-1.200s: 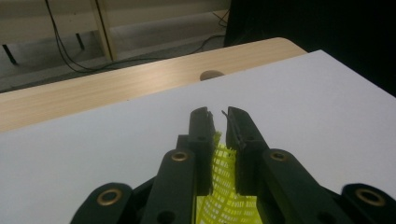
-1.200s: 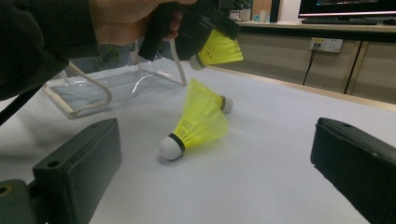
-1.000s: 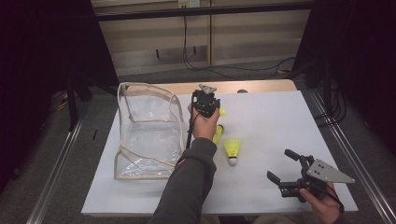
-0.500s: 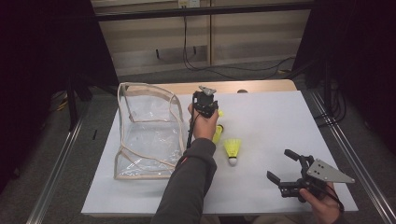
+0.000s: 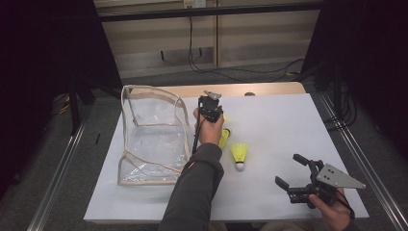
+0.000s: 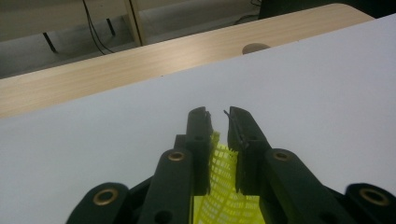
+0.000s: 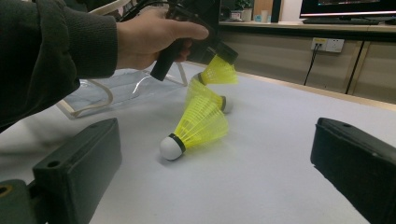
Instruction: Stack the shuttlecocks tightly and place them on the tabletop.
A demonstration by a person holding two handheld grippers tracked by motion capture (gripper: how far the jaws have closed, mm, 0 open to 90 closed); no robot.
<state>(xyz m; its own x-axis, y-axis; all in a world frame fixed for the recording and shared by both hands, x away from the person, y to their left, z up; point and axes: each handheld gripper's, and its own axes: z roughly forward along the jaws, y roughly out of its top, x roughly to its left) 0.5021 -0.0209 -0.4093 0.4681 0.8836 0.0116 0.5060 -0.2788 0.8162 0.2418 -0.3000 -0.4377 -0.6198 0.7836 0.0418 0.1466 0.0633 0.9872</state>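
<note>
Left tool pinches 1 yellow shuttlecock by its skirt, right tool gapes wide: lift gently, don't crush mesh, carry to clear pouch.

right gripper fingers apart | shuttlecock lying on table

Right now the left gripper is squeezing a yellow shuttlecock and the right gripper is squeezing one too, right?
Not quite. The right gripper is open and holds nothing, as the right gripper view shows: a yellow mesh-skirted shuttlecock with a white tip lies on the white table beyond its jaws. The left gripper does squeeze a yellow shuttlecock.
</note>
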